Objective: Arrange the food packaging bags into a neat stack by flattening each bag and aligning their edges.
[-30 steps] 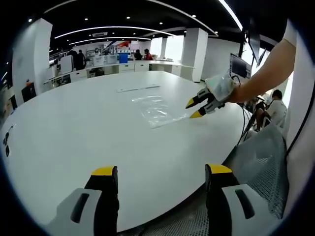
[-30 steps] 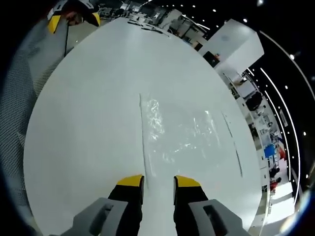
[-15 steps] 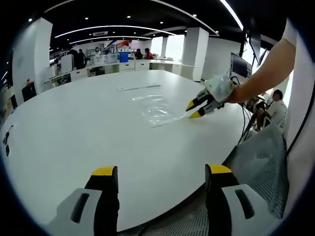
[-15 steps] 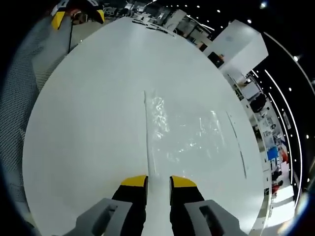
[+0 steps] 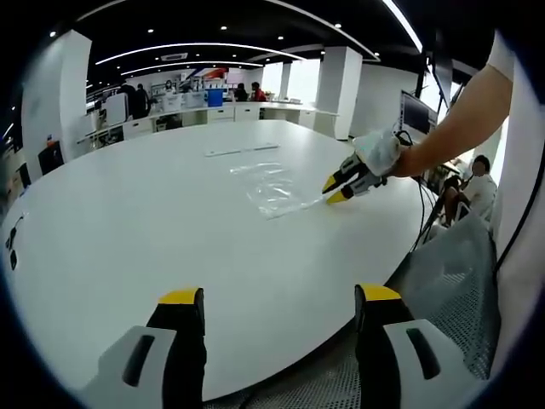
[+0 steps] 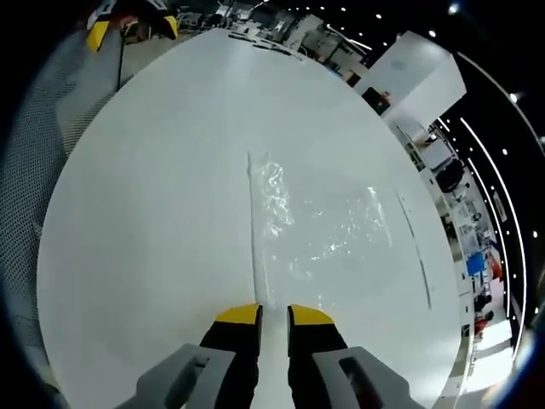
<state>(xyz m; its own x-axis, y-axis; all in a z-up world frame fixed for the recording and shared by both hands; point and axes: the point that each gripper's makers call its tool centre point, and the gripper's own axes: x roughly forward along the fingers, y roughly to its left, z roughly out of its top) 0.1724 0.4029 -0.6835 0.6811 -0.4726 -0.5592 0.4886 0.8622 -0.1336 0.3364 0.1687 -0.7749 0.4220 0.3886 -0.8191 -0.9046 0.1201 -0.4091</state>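
Bag point(image 6: 319, 230) flat on white table point(image 5: 128, 230); right jaws nipping its corner; left jaws wide.

Ahead of the left gripper point(image 5: 277, 311) the white table point(image 5: 128, 221) lies bare, open room all the way forward. Off to its right the right gripper point(image 5: 339, 185) sits low at the corner of a clear plastic bag point(image 5: 271, 189), blocking that side. A mesh chair back point(image 5: 451, 273) crowds the near right. Past the right gripper's tips point(image 6: 272, 317), the bag point(image 6: 324, 226) lies flat; bare table spreads to its left.
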